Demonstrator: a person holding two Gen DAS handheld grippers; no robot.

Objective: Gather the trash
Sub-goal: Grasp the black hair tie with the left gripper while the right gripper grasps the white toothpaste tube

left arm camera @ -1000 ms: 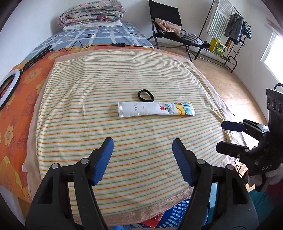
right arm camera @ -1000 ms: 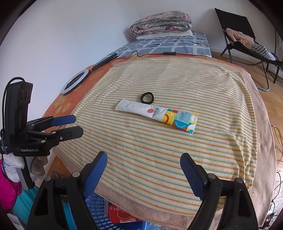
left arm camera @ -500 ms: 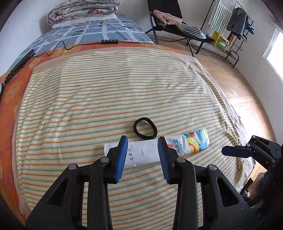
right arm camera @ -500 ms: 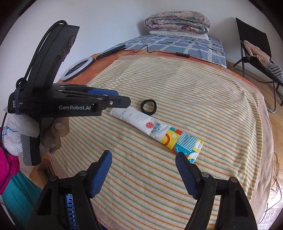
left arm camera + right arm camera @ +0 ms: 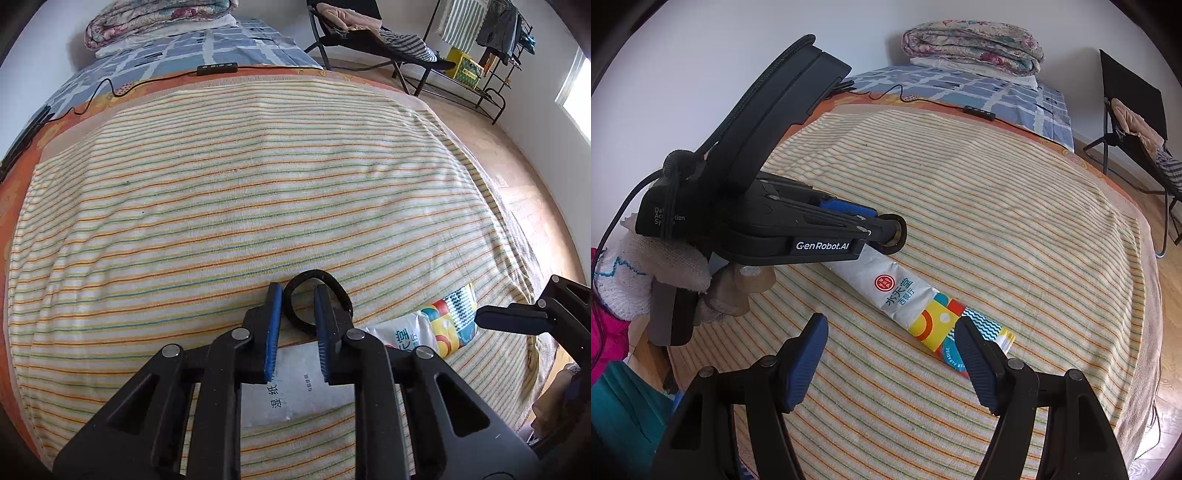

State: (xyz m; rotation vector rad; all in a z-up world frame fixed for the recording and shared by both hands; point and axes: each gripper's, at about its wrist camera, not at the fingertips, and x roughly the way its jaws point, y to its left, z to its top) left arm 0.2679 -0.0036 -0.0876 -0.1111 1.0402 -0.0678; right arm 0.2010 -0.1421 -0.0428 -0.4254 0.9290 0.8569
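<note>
The left gripper (image 5: 297, 295) is clenched on one side of a single black ring (image 5: 314, 280): one blue pad sits outside the loop and the other inside it, and the ring's far arc sticks out past the fingertips. From the right wrist view the same gripper (image 5: 886, 232) lies low over the striped blanket (image 5: 997, 206), with the ring (image 5: 899, 232) at its tip and a gloved hand (image 5: 657, 273) around its handle.

The right gripper (image 5: 890, 343) is released, its two blue pads well apart and hovering over the printed end of one long wet-wipe packet (image 5: 908, 299); nothing is pressed between them. The packet lies flat on the blanket, its white end running under the left gripper.

In the left wrist view the packet (image 5: 406, 332) is mostly hidden behind the fingers, and the right gripper's tip (image 5: 509, 319) shows at the right edge.

Further out, that view alone shows a clothes rack (image 5: 491, 40); both show one folding chair (image 5: 1134, 110), one folded quilt (image 5: 971, 40) and one cable with an inline remote (image 5: 979, 110).
</note>
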